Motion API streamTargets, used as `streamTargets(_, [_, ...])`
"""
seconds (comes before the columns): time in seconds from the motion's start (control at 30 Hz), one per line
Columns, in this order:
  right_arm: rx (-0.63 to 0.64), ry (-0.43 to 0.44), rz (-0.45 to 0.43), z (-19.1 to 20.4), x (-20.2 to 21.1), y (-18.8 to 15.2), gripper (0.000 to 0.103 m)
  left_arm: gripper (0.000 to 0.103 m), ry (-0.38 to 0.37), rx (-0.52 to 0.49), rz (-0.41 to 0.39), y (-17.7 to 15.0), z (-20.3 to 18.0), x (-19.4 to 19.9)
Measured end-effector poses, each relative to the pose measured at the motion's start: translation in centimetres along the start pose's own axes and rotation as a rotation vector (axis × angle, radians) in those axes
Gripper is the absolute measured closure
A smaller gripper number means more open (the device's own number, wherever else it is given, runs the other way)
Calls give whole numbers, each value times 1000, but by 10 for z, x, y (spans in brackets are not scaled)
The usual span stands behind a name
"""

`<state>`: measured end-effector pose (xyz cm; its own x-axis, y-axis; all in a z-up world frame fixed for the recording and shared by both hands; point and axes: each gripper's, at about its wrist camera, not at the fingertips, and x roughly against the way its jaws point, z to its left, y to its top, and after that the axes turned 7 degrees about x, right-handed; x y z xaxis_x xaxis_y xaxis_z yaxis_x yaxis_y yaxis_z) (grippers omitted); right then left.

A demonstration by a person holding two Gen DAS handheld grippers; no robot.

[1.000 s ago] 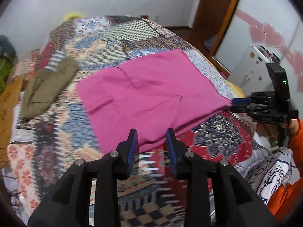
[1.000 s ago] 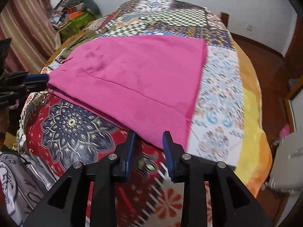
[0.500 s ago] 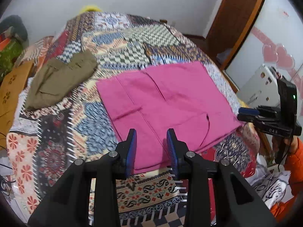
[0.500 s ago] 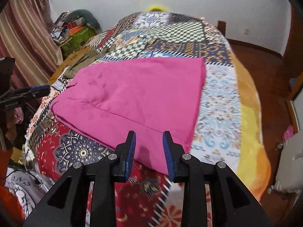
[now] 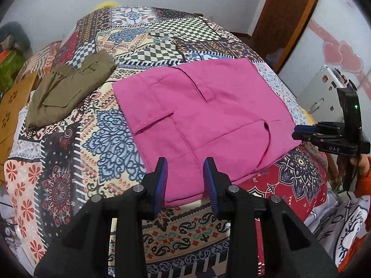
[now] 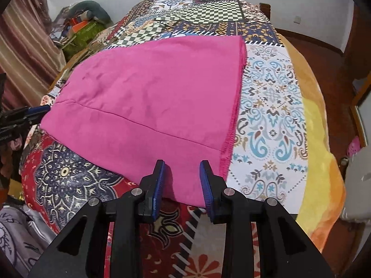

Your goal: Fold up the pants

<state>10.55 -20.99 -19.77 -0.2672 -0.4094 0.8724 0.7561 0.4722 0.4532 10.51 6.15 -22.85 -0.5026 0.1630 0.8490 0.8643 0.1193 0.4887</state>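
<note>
My left hand-held gripper (image 5: 185, 178) hangs over the near edge of the pink pants (image 5: 204, 115), its blue pads spread, with the cloth's edge showing in the gap but nothing pinched. My right hand-held gripper (image 6: 182, 178) is spread in the same way above the pants' (image 6: 150, 97) near corner on its side, apart from the cloth as far as I can tell. The pants lie folded flat on the bed (image 5: 111, 139), towards its near edge, pockets up in the left view and a long seam running across in the right view. Their fringed hem (image 6: 234, 106) runs beside a white and blue patch of the quilt. Olive pants (image 5: 67, 90) lie folded near the bed's left edge, well apart from the pink ones.
</note>
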Motion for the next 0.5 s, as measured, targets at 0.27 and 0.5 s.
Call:
streamTargets(0.27, [8, -46, -55, -15, 18, 28, 75, 66, 86, 41, -85, 28, 23, 24])
streamTargets(0.5, [-11, -89, -150, -33, 31, 61, 68, 58, 135, 76, -151, 65, 46, 29])
